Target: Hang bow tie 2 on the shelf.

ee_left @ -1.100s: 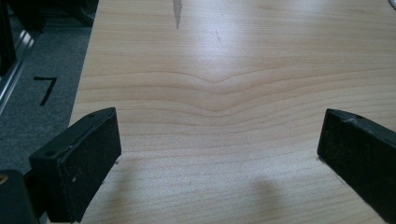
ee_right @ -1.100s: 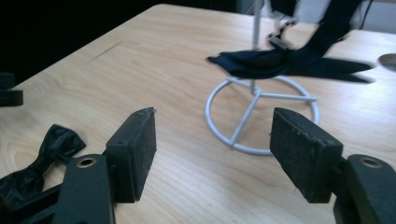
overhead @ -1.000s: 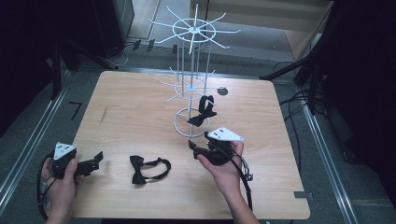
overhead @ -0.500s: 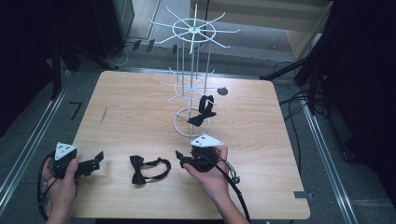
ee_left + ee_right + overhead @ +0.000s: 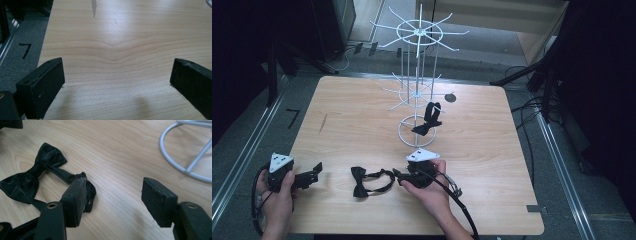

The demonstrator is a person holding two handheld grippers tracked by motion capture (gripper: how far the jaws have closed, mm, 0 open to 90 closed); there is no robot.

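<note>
A black bow tie (image 5: 369, 181) with its strap loop lies flat on the wooden table (image 5: 492, 150) near the front. My right gripper (image 5: 398, 176) sits low at the strap's right end and points left. In the right gripper view, the bow tie (image 5: 30, 177) lies to the left. Its strap curls against the outside of the left jaw, and bare wood shows between the jaws of my right gripper (image 5: 115, 192). These jaws have just been closing, with nothing between them. My left gripper (image 5: 316, 170) rests open at the front left corner, and my left gripper (image 5: 117, 77) spans bare wood.
A white wire rack (image 5: 417, 90) stands at the table's middle back, with a second black bow tie (image 5: 428, 119) hanging on a low arm. The rack's base ring (image 5: 186, 171) lies close to the right jaw. A small dark disc (image 5: 450, 97) lies behind the rack.
My right gripper has moved left and down from beside the rack's base to the strap end of the bow tie on the table. The left gripper has stayed put.
</note>
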